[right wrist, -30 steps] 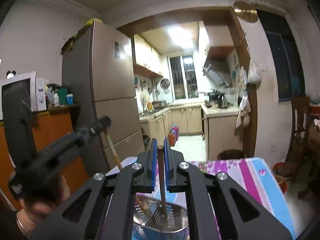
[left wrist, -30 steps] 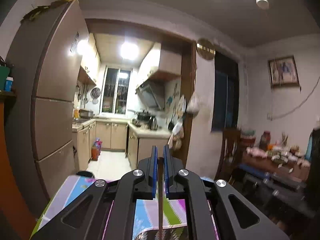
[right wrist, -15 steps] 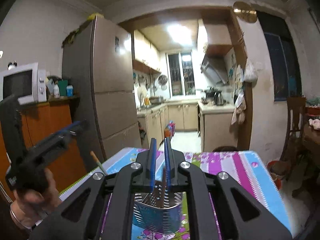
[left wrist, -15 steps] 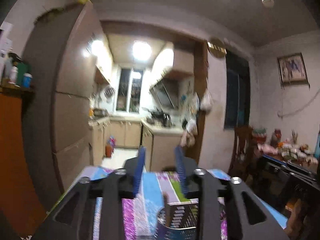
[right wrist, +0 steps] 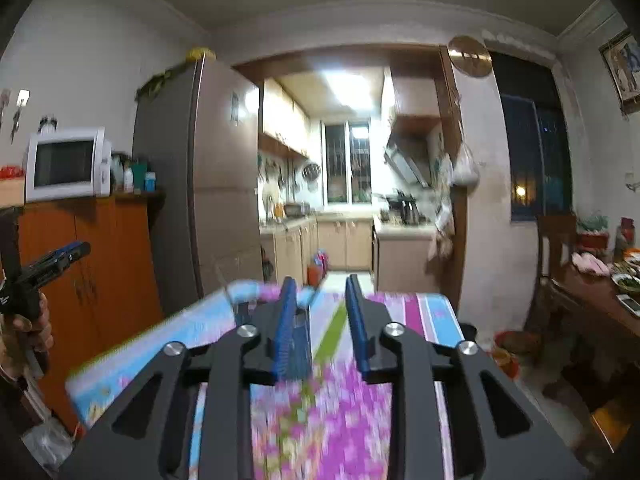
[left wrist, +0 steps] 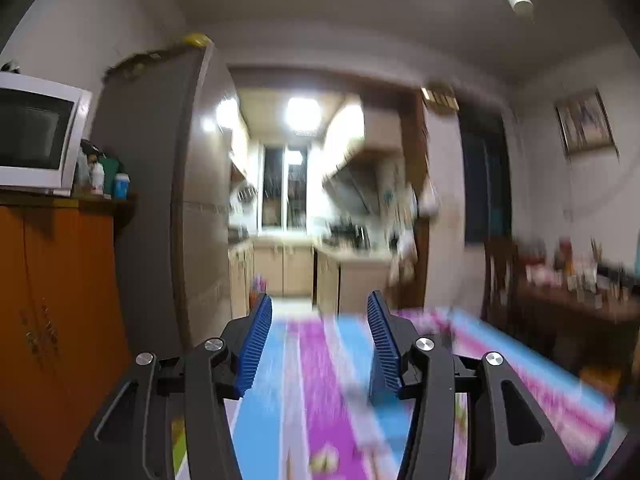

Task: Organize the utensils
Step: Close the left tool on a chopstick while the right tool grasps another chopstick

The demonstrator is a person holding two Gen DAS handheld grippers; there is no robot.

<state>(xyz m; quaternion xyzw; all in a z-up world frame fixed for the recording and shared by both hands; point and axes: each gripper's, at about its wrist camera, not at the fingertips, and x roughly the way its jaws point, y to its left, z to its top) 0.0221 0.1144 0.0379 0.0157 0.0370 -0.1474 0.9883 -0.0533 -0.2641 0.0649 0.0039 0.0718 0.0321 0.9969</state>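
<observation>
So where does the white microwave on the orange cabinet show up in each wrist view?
Left wrist: white microwave at the far left edge, cut off by the frame.
Right wrist: white microwave, left of centre, fully visible.
Shared landmark: the tall grey fridge to its right.

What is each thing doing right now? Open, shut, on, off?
left gripper: open, nothing between its fingers.
right gripper: open, nothing held.
utensil holder: blurred, standing on the table behind the right gripper's finger; contents unclear.
table: covered with a striped cloth.
fridge: doors shut.
microwave: door shut.
kitchen ceiling light: on.
</observation>
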